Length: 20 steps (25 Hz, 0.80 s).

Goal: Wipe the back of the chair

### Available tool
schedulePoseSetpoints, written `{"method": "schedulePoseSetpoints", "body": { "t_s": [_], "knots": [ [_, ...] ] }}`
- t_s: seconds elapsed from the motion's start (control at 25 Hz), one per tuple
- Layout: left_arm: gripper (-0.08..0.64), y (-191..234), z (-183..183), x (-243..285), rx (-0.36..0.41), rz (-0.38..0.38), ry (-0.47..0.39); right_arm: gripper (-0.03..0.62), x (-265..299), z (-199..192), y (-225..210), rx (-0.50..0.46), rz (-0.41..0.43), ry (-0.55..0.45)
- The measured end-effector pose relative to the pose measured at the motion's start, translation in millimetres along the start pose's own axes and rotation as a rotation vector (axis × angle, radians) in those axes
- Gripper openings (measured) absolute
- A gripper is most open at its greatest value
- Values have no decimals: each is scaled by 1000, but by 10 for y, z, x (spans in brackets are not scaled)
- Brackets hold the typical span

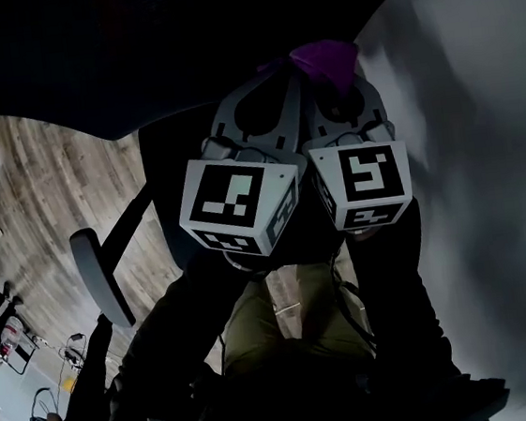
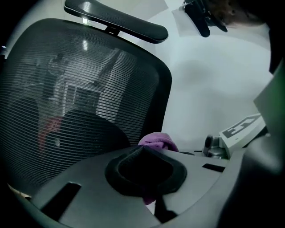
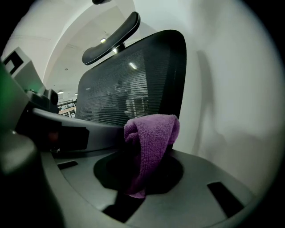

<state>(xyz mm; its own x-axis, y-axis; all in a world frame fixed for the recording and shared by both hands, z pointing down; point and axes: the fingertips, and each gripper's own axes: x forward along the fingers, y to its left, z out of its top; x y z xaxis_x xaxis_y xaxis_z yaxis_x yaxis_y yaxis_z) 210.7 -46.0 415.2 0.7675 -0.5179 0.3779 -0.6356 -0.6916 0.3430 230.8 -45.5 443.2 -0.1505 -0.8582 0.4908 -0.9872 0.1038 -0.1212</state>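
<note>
**Cloth held at edge of chair back**

My right gripper [image 3: 142,169] is clenched on the folded purple terry cloth [image 3: 151,133]. My left gripper [image 2: 144,171] seems to pinch it too. The cloth sits by the side edge of the black mesh chair back [image 3: 129,84]. It is soft, light and floppy, so I should grip deep on the fold. The mesh will give, so I should press lightly.

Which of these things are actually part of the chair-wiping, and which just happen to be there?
Part of the job: purple cloth, held by the left gripper and right gripper; mesh chair back.

Just there: headrest, armrest, wooden floor, white wall.
</note>
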Motion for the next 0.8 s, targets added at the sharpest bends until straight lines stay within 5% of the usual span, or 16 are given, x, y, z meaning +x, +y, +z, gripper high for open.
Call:
{"method": "schedulePoseSetpoints", "body": {
  "t_s": [0.8],
  "knots": [
    [8,-63,-165,23,14,-75,-1,66,-66,-147,-65,-16,-88,-16]
  ]
}}
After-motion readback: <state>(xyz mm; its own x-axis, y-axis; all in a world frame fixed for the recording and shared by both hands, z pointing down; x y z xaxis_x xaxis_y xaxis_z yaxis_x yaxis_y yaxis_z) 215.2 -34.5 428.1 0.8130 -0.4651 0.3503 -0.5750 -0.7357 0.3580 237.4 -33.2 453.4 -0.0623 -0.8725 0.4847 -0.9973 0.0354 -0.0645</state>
